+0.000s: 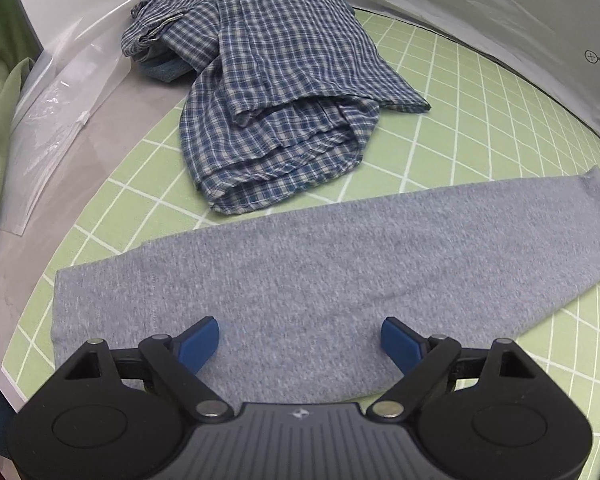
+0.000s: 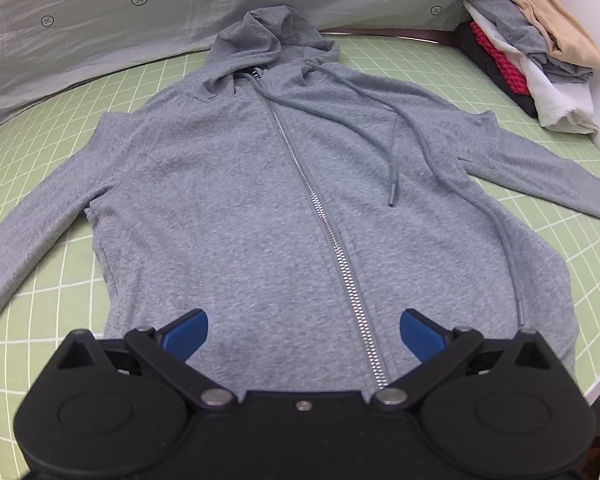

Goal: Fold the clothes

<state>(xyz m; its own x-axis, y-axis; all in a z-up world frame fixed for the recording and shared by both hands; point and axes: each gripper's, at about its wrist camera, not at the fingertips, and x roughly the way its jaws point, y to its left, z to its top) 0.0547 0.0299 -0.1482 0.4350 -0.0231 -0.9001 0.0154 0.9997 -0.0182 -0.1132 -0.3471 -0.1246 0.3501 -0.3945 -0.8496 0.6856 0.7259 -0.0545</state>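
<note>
A grey marl zip-front hooded sweatshirt (image 2: 284,184) lies face up and spread flat on the green cutting mat with a white grid (image 2: 40,320), hood toward the far edge and hem toward the near edge, so its long axis runs away from both grippers along the silver zipper (image 2: 328,236).

The right gripper (image 2: 304,334) hangs over the lower front of the body, close to the hem, with the zipper passing just inside its right blue pad. Its jaws stand wide apart and hold nothing.

The left gripper (image 1: 300,340) hangs over the long grey sleeve (image 1: 340,256), which stretches out crosswise beneath it toward the mat's left edge. Its jaws are also spread wide, and no cloth is pinched between the pads.

The left hand is therefore the nearer one to that outstretched sleeve, and folding it in across the body looks like the likely next step.

A crumpled blue-and-white checked shirt (image 1: 268,92) sits beyond the sleeve near the far left corner, apart from it. A stack of folded clothes (image 2: 532,52) rests at the far right corner.
</note>
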